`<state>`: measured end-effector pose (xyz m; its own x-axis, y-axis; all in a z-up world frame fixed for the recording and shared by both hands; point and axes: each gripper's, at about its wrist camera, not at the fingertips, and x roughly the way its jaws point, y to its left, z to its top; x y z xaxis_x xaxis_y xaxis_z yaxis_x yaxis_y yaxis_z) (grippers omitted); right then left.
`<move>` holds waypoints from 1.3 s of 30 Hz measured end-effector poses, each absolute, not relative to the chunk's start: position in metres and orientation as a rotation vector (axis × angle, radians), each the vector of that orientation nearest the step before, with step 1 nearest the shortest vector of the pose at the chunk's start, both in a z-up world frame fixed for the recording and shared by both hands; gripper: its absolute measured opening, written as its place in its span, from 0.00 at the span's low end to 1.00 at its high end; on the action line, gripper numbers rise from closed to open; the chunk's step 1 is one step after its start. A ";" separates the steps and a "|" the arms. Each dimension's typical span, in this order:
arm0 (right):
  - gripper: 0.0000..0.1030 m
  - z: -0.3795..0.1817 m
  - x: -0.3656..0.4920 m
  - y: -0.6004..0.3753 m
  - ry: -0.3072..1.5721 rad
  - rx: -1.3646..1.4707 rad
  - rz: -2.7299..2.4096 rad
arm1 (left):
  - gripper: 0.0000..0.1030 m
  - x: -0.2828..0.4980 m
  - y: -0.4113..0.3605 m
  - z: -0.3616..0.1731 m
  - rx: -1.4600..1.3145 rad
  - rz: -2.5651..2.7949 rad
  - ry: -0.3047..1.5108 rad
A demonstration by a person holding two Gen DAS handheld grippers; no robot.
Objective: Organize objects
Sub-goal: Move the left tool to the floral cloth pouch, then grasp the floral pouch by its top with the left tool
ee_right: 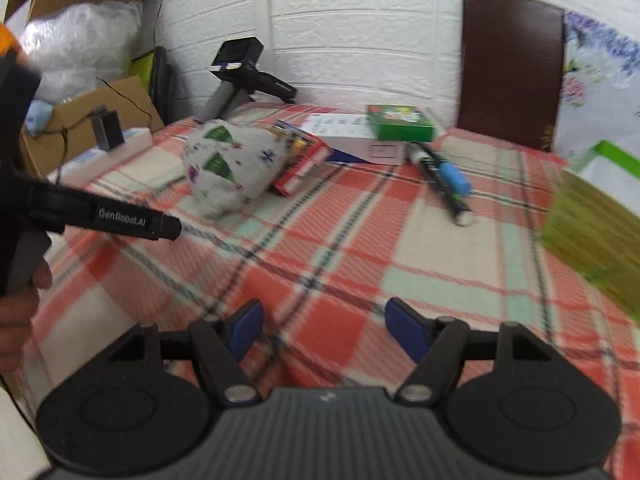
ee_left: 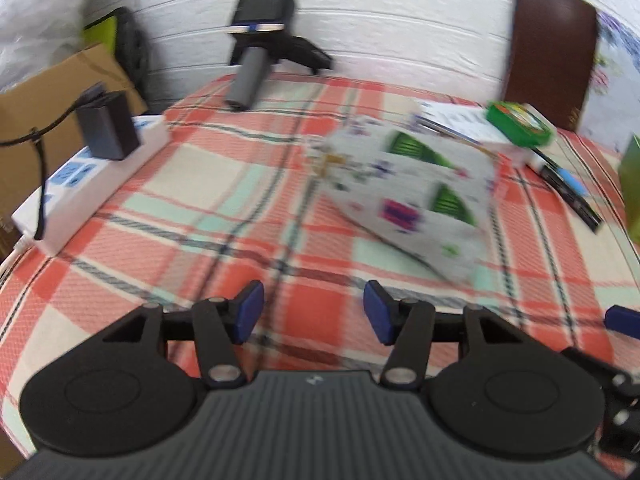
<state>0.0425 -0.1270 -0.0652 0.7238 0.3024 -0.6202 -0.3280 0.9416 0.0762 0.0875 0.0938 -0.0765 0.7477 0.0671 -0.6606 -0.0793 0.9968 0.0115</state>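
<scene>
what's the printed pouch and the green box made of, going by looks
Pouch: looks like soft matte fabric; it slumps into a rounded lump with creases, white with green and purple print. Green box: probably printed cardboard; flat faces, straight edges and slightly glossy artwork on its lid, though blur leaves that uncertain.

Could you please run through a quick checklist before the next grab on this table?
1. Left gripper empty, fingers apart: ok.
2. Right gripper empty, fingers apart: ok.
3. Cloth pouch in plain sight and free on top: ok; it leans against the red box.
4. Markers lying clear of the pouch: ok.
5. Green box resting steadily on the white papers: cannot tell, the picture is blurred.
6. Bare tablecloth between the left gripper and the pouch: ok.
7. Power strip with its plugged adapter away from the path: ok.
</scene>
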 end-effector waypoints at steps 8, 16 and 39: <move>0.74 -0.038 0.097 -0.067 0.558 -0.143 0.421 | 0.63 0.089 0.137 -0.073 -0.114 0.103 0.714; 0.47 -0.041 0.148 -0.041 0.620 -0.057 0.492 | 0.64 0.110 0.159 -0.060 -0.380 -0.035 0.755; 0.21 -0.042 0.016 -0.181 0.750 0.230 0.356 | 0.42 0.074 0.011 -0.058 -0.283 -0.572 0.863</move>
